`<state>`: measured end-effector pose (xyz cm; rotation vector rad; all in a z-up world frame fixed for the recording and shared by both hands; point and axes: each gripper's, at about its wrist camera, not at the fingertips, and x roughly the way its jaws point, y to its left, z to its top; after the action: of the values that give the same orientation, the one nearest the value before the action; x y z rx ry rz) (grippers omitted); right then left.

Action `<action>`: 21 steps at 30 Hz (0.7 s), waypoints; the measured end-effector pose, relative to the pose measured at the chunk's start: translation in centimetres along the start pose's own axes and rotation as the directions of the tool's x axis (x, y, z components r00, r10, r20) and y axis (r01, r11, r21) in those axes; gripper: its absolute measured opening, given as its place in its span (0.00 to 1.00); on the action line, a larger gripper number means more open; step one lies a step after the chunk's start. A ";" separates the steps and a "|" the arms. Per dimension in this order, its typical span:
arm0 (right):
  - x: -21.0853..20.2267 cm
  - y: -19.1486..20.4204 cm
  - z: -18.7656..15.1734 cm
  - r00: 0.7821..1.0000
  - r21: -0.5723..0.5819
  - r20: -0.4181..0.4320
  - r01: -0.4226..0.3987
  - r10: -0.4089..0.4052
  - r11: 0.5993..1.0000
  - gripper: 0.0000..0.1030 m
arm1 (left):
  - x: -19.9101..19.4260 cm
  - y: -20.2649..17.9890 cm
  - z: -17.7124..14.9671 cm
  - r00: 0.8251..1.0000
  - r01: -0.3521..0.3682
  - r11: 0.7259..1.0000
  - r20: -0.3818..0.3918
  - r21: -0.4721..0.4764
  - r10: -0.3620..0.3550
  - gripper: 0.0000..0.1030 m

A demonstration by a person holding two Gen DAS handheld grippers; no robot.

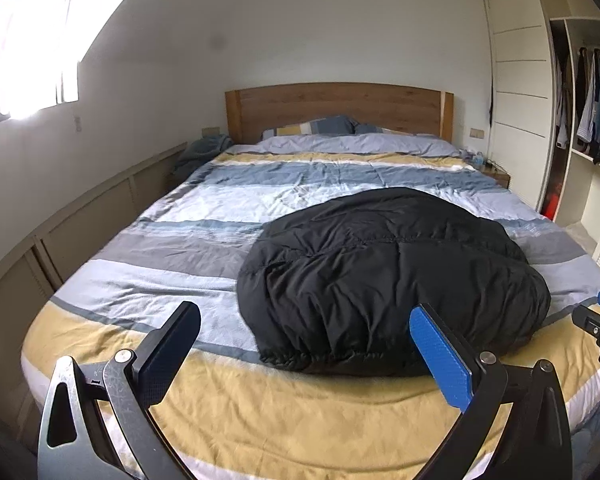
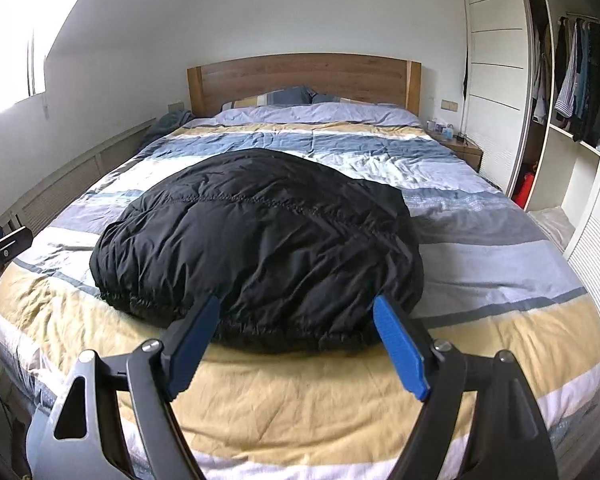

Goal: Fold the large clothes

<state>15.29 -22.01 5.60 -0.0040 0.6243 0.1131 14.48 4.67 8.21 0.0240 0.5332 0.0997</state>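
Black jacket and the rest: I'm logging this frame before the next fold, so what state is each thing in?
Black jacket: folded into a puffy mound, lying on the bed, held by neither claw.
Left claw: open, empty, short of the jacket's near hem.
Right claw: open, empty, just before the near hem.
Striped duvet: spread over the bed, wrinkled.
Wardrobe: open, clothes hanging inside.

I can read no words, numbers or brand marks anywhere in front of me: the black jacket (image 2: pixel 256 236) shows none, and neither does the striped bedcover (image 2: pixel 480 264); the small items on the bedside cabinet (image 2: pixel 462 148) are too far and blurred to read
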 end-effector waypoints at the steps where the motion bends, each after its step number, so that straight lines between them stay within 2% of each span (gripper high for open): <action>1: -0.2 0.0 -0.2 1.000 -0.003 0.000 0.001 -0.001 1.000 0.77 | -0.6 0.1 -0.1 1.000 -0.002 1.000 0.008 0.000 0.002 1.00; 6: -1.7 0.1 -1.0 1.000 -0.005 0.010 0.003 -0.003 1.000 0.77 | -3.1 0.3 -0.5 0.998 -0.026 1.000 0.054 -0.002 0.026 1.00; 13: -3.4 0.0 -1.6 1.000 0.000 0.025 0.002 -0.002 1.000 0.77 | -5.7 0.3 -1.0 0.996 -0.021 1.000 0.091 0.003 0.020 1.00; 21: -4.9 -0.1 -2.5 0.999 0.001 0.037 0.016 -0.016 1.000 0.77 | -7.3 0.3 -2.0 0.996 -0.004 1.000 0.093 0.009 0.004 1.00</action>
<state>9.90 -22.71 6.42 -0.0064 0.5870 0.0974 7.19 4.23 10.21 0.0383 0.4405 0.0995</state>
